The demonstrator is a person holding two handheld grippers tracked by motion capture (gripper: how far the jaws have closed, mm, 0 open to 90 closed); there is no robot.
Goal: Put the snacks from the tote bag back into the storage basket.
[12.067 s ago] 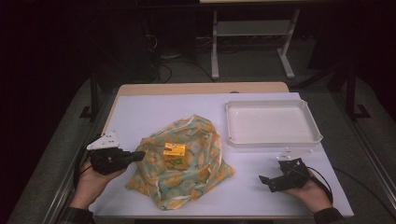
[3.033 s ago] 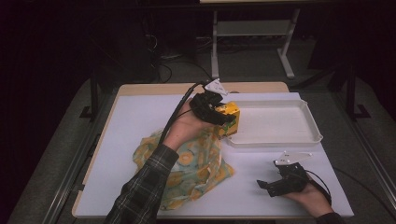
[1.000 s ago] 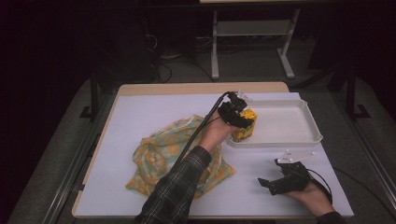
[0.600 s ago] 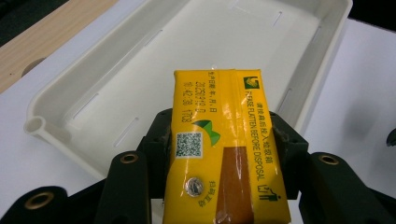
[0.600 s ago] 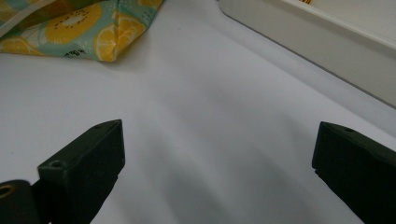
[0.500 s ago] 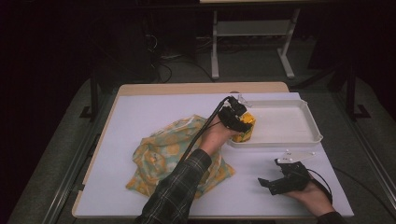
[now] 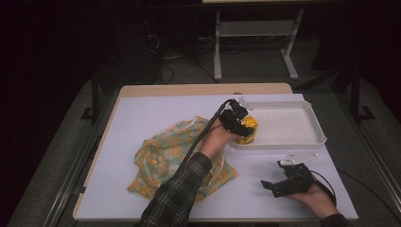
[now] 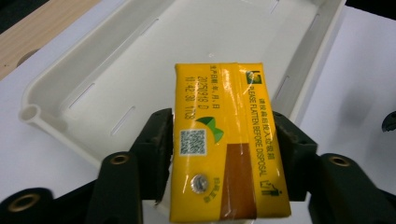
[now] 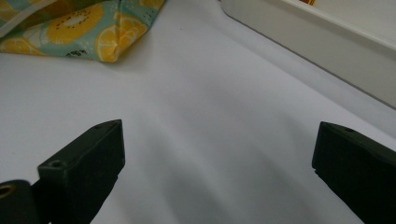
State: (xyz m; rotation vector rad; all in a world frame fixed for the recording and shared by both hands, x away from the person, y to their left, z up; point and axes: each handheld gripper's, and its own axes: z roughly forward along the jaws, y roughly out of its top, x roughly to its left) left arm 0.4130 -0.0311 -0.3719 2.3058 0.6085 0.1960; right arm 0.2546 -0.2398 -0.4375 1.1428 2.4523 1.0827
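The left gripper (image 8: 219,154) has its jaws clamped on a yellow drink carton (image 8: 226,140), whose bottom end is cut off, right over the near-left corner of the white tray (image 8: 56,121). Small print and a QR code face up. The right gripper (image 9: 217,158) sits spread wide on the table (image 9: 196,130), near the fruit-print cloth bag (image 9: 84,25).

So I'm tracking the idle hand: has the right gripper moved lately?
No. The right gripper sits on the table below the white tray's right end, as before.

Count: 1 yellow carton (image 8: 229,140), 1 white tray (image 7: 314,137), 1 fruit-print cloth bag (image 7: 165,153). 2 grippers: left gripper (image 7: 239,124), right gripper (image 7: 273,186). 1 table (image 7: 142,113).
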